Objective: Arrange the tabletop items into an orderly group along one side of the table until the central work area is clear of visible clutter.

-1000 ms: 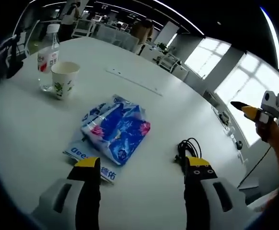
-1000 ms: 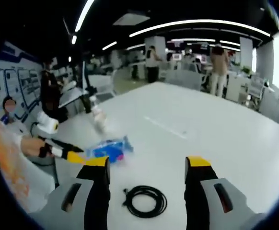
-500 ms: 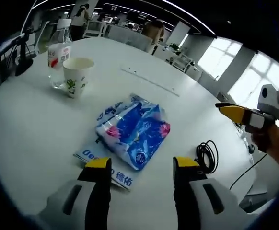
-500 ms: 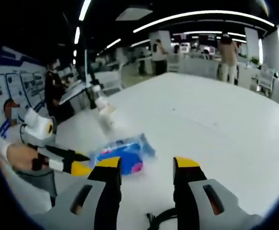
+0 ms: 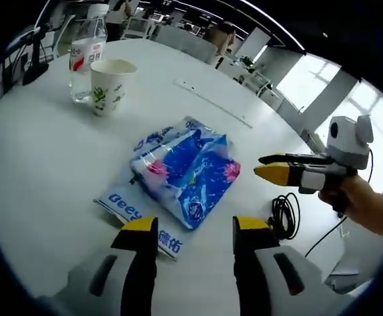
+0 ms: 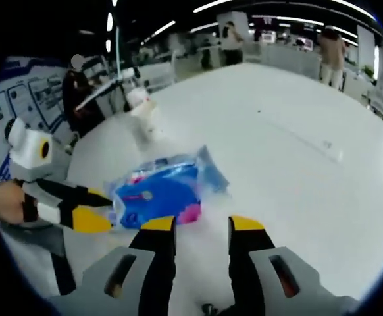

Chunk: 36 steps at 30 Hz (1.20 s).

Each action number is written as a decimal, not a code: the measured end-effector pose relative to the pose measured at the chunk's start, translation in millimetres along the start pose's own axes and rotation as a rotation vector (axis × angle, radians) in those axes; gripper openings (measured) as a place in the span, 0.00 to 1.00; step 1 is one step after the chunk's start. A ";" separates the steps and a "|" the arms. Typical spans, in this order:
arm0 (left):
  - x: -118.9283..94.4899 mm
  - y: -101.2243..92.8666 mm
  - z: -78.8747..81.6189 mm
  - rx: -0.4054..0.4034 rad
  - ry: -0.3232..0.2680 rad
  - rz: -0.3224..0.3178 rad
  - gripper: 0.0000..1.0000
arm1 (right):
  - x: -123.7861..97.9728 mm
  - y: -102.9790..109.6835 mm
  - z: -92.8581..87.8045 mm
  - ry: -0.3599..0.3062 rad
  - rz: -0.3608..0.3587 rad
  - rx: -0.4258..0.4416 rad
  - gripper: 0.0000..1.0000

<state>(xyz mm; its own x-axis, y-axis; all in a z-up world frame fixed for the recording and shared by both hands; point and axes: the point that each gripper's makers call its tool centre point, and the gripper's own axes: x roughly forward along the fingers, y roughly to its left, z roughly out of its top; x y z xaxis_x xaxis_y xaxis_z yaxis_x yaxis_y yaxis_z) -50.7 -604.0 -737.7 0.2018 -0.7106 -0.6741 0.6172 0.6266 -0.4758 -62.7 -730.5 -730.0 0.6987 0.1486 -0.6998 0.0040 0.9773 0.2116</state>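
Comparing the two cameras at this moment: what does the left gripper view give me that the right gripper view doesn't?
Left gripper view: a sharp paper cup beside a water bottle, a flat white packet under the blue packet, and a black cable.
Right gripper view: wall posters and people beyond the table; the cup area is a pale blur.
Shared: the blue packet, the table, the left hand-held gripper and the right hand-held gripper, both open.
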 end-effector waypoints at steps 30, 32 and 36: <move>11.3 24.6 -3.1 -0.121 0.015 0.064 0.04 | 32.9 24.9 -10.5 0.063 0.057 0.048 0.00; 11.1 23.7 -2.3 -0.118 0.014 0.065 0.03 | 29.4 26.6 -11.1 0.055 0.055 0.053 0.00; 8.3 21.3 2.6 -0.093 -0.001 0.055 0.02 | 16.1 28.4 -14.2 0.001 0.038 0.126 0.00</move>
<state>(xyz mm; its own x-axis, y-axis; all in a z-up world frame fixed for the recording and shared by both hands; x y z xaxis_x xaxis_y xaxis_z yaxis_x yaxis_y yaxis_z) -33.9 -597.4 -751.9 0.2343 -0.6743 -0.7003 0.5316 0.6920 -0.4885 -61.6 -698.2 -745.0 0.6995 0.1850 -0.6903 0.0676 0.9445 0.3216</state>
